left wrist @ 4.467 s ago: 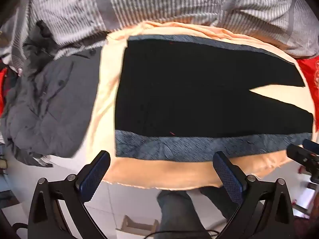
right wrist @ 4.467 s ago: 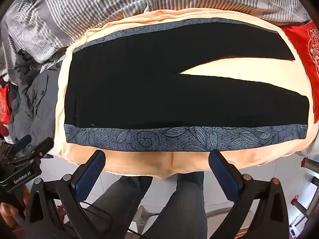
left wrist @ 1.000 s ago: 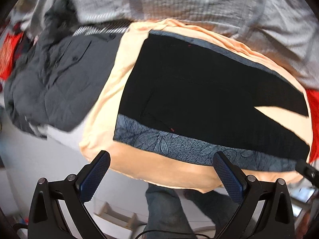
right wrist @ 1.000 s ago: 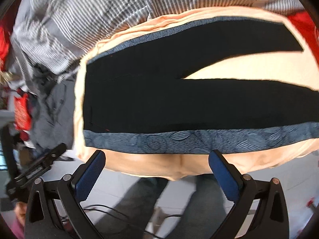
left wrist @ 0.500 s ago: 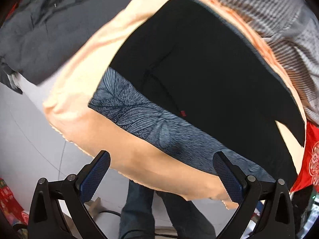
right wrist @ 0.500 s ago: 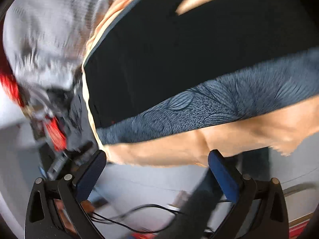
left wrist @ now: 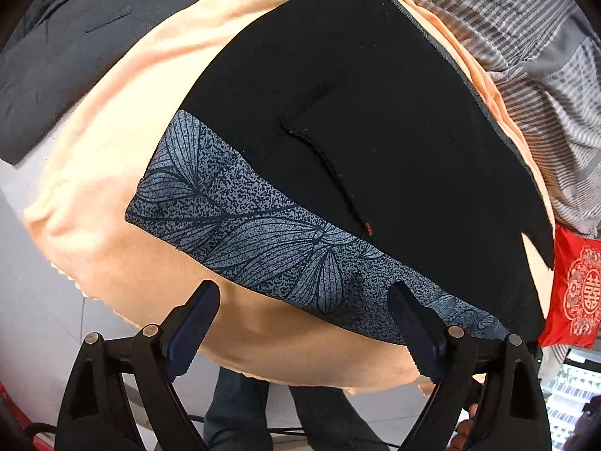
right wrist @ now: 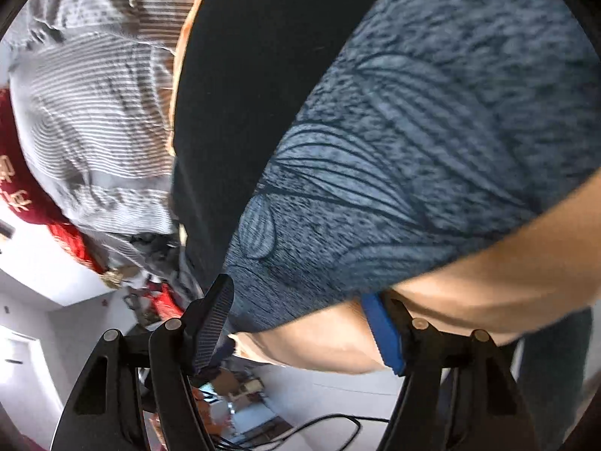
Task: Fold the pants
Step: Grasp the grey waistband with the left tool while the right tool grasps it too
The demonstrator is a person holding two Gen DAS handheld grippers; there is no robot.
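The pants (right wrist: 240, 86), black with a blue-grey leaf-printed side band, are seen close up on a peach sheet (right wrist: 507, 274). The right gripper (right wrist: 300, 323) is closing, its jaws set about the band's near edge and the sheet's fold. Striped bedding (right wrist: 94, 112) is seen at left.

Black-framed left gripper (left wrist: 304, 323) and right gripper (right wrist: 304, 323), blue ridged pads (left wrist: 193, 327), silver screws.

Double-happiness character 囍 on red cloth (left wrist: 576, 293); partial, unreadable gold characters on red fabric (right wrist: 15, 180).
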